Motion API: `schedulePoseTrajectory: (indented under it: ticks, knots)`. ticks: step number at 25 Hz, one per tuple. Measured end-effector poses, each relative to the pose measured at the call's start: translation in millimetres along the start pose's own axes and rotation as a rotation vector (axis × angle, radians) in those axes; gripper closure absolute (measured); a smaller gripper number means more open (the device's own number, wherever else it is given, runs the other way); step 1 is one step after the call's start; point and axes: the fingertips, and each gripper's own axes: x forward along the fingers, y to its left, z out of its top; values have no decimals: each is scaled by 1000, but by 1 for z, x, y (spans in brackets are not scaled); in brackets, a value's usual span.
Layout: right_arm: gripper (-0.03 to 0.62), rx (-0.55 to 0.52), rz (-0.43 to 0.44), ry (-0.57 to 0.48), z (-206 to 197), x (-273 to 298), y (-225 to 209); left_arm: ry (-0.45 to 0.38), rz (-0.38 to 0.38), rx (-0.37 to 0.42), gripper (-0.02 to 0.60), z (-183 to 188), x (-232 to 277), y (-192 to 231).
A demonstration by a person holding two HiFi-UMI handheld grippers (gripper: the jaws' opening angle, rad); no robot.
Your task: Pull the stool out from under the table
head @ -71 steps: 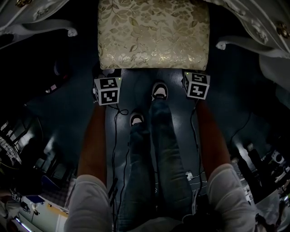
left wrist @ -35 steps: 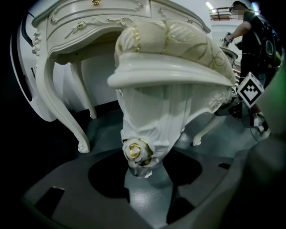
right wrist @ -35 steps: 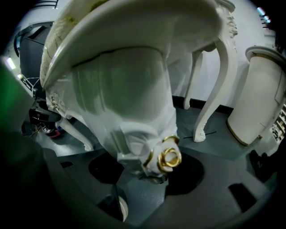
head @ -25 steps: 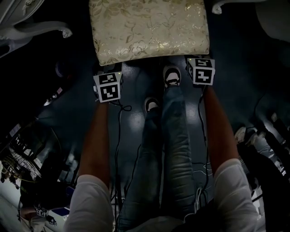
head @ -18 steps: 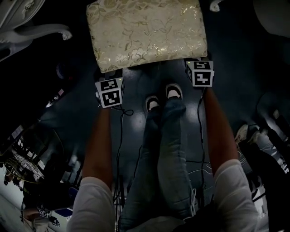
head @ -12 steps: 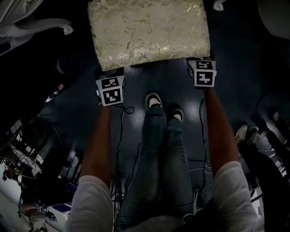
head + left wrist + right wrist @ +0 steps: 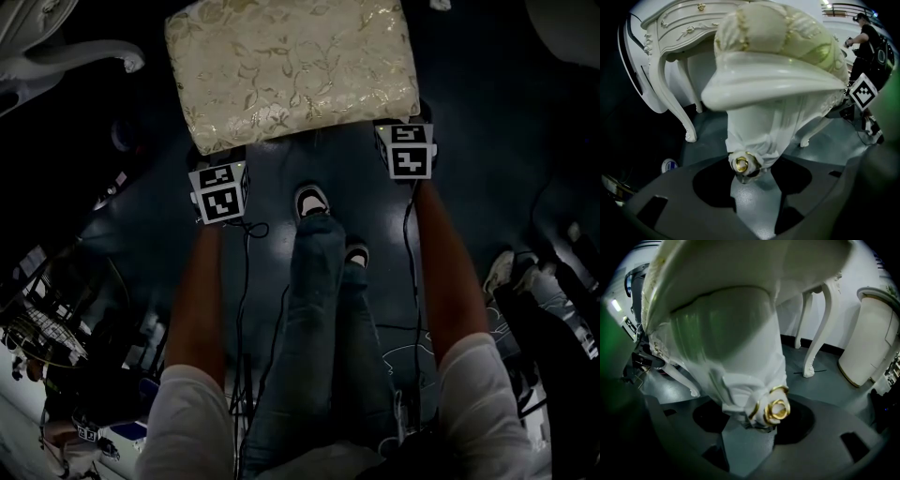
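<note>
The stool [image 7: 291,70] has a cream floral cushion and white carved legs; it stands on the dark floor just ahead of my feet. My left gripper [image 7: 214,157] is at its near left corner and my right gripper [image 7: 405,120] at its near right corner. In the left gripper view the jaws [image 7: 747,174] hold the stool's carved leg top with its gold rosette [image 7: 742,163]. The right gripper [image 7: 761,422] grips the other front leg [image 7: 740,357] the same way. The white table [image 7: 679,28] stands behind the stool.
Curved white table legs [image 7: 89,54] [image 7: 816,329] stand to both sides beyond the stool. A white cabinet [image 7: 872,333] is at the right. A person in black [image 7: 867,42] stands at the back. Cables [image 7: 246,281] trail on the floor by my legs.
My feet have stepped: the left foot is now in front, the right one behind. The stool looks turned slightly in the head view. Both grippers stay at its front corners.
</note>
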Motion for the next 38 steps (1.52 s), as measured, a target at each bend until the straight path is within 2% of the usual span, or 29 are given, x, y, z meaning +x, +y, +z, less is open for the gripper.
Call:
schedulePoseTrajectory:
  ticks: [14, 38]
  knots:
    - [338, -15, 10, -17, 3, 4, -2, -22, 11, -11, 330, -1, 0, -2]
    - [338, -35, 29, 11, 2, 5, -5, 11, 29, -40, 331, -6, 0, -6]
